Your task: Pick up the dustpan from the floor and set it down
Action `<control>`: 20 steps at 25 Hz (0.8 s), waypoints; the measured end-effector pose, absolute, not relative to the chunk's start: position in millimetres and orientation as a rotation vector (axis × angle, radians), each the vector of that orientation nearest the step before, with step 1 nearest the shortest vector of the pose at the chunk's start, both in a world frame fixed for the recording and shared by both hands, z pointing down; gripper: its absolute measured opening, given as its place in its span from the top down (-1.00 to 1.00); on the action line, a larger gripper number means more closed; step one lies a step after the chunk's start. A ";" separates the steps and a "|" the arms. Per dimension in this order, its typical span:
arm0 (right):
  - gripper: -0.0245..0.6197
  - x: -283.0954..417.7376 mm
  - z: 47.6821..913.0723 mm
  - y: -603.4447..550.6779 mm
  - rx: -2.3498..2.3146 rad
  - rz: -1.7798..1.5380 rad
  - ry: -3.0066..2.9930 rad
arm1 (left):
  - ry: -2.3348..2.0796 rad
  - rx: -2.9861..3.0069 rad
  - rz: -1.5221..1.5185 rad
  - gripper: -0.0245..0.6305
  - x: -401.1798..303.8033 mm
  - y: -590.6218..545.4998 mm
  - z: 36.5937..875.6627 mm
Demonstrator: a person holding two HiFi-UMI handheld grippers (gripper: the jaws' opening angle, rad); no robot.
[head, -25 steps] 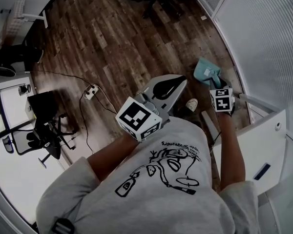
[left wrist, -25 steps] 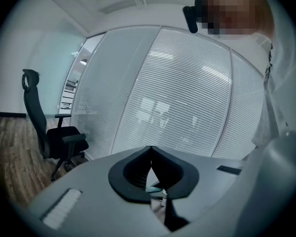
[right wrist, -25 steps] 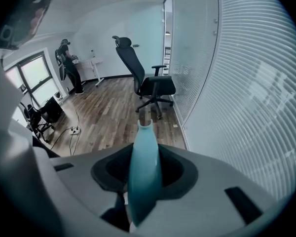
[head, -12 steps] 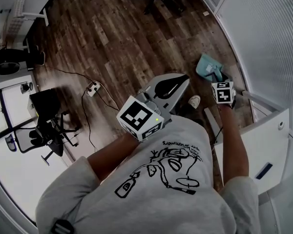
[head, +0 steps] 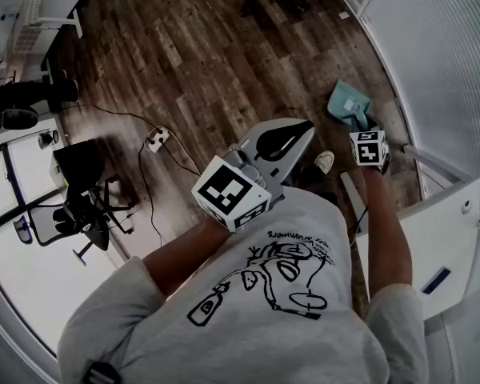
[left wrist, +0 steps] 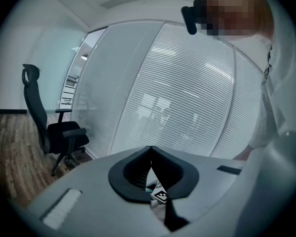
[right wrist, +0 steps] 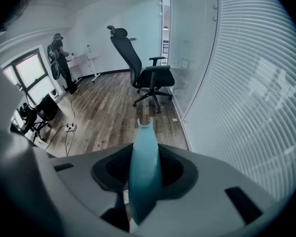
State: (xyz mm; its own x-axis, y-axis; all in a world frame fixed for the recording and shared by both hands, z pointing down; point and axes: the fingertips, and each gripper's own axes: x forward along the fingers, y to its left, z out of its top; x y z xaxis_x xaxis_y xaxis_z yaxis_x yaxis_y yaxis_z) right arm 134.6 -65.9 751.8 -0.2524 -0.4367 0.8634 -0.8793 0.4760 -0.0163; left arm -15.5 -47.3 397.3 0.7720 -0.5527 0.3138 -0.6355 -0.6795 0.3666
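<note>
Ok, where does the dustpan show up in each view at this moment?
Head view: dustpan at upper right, by the slatted glass wall.
Left gripper view: not clearly in it.
Right gripper view: its teal handle at bottom centre, clamped in the right gripper.
Shared landmark: the slatted glass wall, which fills the middle of the left gripper view and the right side of the right gripper view.

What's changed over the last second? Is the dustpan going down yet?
The right gripper, fingers clamped on the teal dustpan by its handle, has carried it slightly lower and farther out, toward the floor. Nothing was taken hold of or let go. The left gripper stayed where it was, shut and empty.
</note>
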 end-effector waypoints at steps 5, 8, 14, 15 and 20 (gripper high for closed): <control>0.60 133.1 762.7 -58.1 1.078 0.679 -1.857 | -0.896 2.496 0.255 0.92 -16.7 -47.6 401.5; 0.60 131.3 768.9 -54.3 1.062 0.686 -1.859 | -0.896 2.494 0.263 0.92 -17.4 -47.3 404.0; 0.60 125.3 773.7 -46.5 1.040 0.688 -1.860 | -0.889 2.493 0.266 0.92 -17.0 -46.6 405.7; 0.60 124.3 775.5 -43.0 1.036 0.695 -1.860 | -0.888 2.494 0.264 0.92 -16.7 -46.4 405.5; 0.60 123.3 778.4 -23.3 1.009 0.720 -1.843 | -0.887 2.502 0.255 0.92 -16.1 -45.6 399.8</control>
